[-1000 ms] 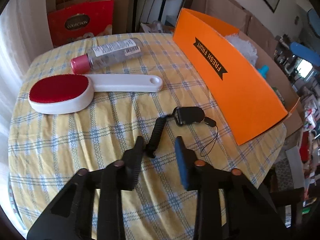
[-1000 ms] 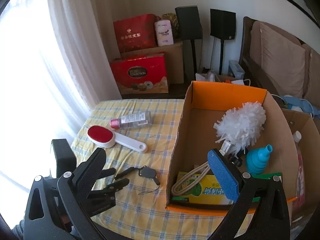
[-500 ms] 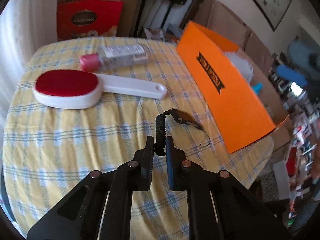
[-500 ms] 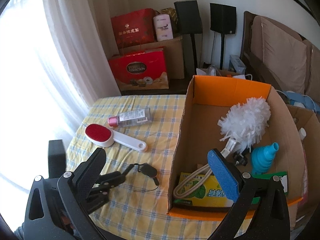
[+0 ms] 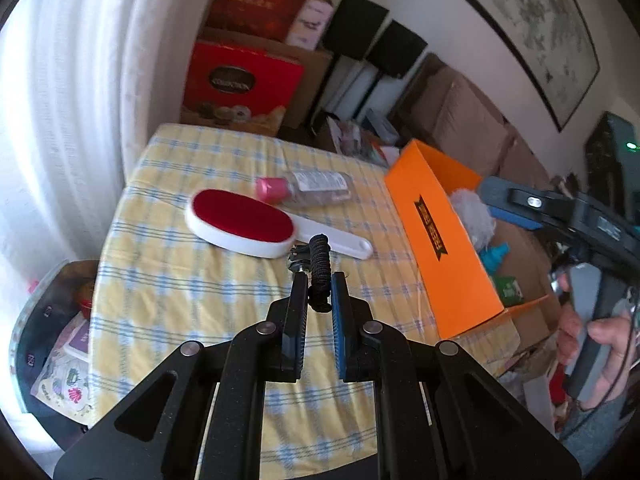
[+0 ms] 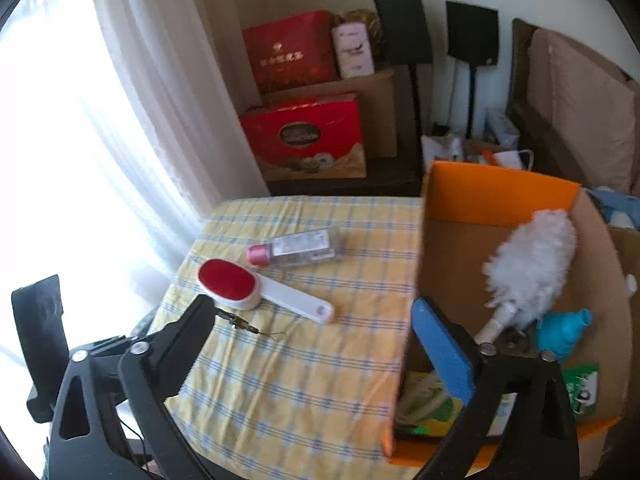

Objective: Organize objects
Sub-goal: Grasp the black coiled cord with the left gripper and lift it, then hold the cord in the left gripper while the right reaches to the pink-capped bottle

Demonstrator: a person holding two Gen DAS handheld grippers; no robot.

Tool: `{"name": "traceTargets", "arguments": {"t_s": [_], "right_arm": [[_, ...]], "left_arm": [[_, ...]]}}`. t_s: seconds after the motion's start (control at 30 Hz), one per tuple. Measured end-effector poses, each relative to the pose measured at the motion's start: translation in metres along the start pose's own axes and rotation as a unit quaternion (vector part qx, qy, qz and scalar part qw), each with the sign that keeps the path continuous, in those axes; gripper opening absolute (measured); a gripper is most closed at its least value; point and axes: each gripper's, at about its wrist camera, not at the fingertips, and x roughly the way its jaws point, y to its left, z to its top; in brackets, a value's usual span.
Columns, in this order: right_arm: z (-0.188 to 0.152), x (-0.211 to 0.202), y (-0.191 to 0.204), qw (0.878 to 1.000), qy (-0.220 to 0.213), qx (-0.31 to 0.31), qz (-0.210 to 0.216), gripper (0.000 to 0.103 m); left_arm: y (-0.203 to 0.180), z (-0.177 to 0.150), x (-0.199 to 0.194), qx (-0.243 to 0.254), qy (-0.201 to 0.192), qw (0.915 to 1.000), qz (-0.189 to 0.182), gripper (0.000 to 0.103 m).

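Observation:
My left gripper is shut on a black coiled lanyard and holds it above the yellow checked tablecloth. The lanyard's clip and thin string dangle beside my right gripper's left finger. A red-and-white lint brush and a clear bottle with a pink cap lie on the cloth. My right gripper hovers over the table beside the orange box. Its jaws are closing with nothing between them.
In the box lie a white duster, a teal funnel and green packets. A hand grips the right tool's handle. Red gift boxes and speakers stand behind the table, a curtain to the left.
My left gripper shut on the coiled lanyard and lifted it off the cloth, rolling as it rose. My right gripper drifted left towards the table and its jaws narrowed a little.

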Motion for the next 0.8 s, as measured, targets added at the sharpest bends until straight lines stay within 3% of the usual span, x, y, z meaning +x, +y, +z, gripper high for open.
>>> {"name": "traceTargets", "arguments": {"t_s": [0.33,0.8], "right_arm": [[0.017,0.075,0.032,0.995,0.071,0.034,0.063,0.056],[0.039,0.165,0.084,0.99,0.115,0.028,0.077,0.045]], "left_arm": [[0.03,-0.002,-0.009,-0.028,-0.008,0.9995,0.012,0.01],[0.05,-0.006,-0.002,-0.049,-0.002,0.9988,0.002,0.01]]}}
